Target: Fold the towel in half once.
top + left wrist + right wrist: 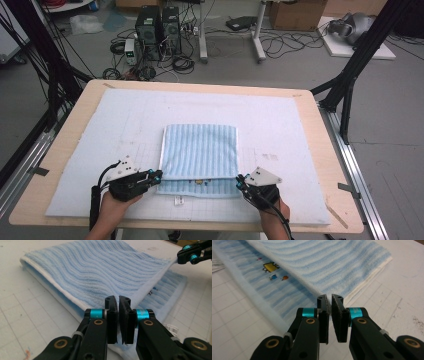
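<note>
Nearest the person, at about 7 o'clock on the table in the high view, the left gripper (pixel 158 176) is clenched on the near left corner of the towel's upper fold; at about 5 o'clock the right gripper (pixel 238 180) is clenched on the near right corner. The blue striped towel (pixel 201 150) lies folded at the middle of the white mat (pixel 280 125), its upper layer stopping just short of the lower layer's near edge, so a strip of the lower layer shows at 6 o'clock.

The left gripper view shows what the high view cannot: the white hem of the upper layer runs into the nearly closed jaws of the left gripper (pixel 118 301), and the layer rises off the lower one. Far off at 1 o'clock the other gripper (pixel 180 258) pinches the opposite corner. The right gripper view shows the right gripper (pixel 329 300) pinching the fold's corner, with a small yellow printed figure (pixel 270 267) on the lower layer at 10 o'clock.

A small white tag (pixel 178 201) lies on the mat just nearer than the towel. Bare mat runs wide to 3, 9 and 12 o'clock; beyond it the wooden table (pixel 75 115) rim shows, then floor with cables.
</note>
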A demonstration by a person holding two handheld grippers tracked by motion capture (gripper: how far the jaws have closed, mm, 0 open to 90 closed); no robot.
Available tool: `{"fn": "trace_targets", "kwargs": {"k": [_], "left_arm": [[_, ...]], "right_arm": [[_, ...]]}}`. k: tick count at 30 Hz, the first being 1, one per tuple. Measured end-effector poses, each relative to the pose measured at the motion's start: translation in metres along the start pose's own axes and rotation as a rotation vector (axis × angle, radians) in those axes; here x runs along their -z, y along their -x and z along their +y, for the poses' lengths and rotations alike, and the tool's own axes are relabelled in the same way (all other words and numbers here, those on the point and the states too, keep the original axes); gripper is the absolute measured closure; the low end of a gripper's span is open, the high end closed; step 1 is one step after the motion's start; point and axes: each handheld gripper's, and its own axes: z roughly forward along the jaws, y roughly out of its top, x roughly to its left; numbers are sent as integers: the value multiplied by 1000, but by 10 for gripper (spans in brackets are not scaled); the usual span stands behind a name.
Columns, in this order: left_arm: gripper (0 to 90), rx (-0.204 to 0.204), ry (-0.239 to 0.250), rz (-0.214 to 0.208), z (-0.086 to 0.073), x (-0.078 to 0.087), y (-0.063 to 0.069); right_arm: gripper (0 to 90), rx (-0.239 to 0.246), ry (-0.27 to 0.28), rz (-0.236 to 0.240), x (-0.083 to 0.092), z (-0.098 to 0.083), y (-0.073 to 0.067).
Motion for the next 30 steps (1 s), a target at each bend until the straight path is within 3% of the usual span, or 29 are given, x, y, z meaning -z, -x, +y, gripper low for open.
{"fn": "trace_targets", "kwargs": {"k": [8, 15, 17, 19, 20, 23, 26, 30], "left_arm": [[848, 12, -8, 5, -9, 10, 14], [846, 27, -55, -1, -16, 10, 17], [789, 32, -58, 8, -17, 9, 16], [593, 67, -37, 44, -15, 11, 14], [548, 76, -24, 52, -14, 13, 12], [529, 89, 4, 78, -10, 18, 5], [529, 112, 16, 86, -8, 20, -2], [539, 112, 19, 89, -6, 19, -6]], "right_arm": [[842, 11, -11, 13, 12, -7, -14], [841, 19, -47, 16, 12, -14, -20], [799, 15, -65, 15, 11, -15, -20], [690, -12, -61, -3, 12, -16, -17], [649, -42, -48, -10, 14, -16, -15], [624, -114, 6, -21, 19, -15, -7], [640, -146, 37, -2, 16, -13, -4], [657, -114, 43, 40, 1, -3, -9]]}}
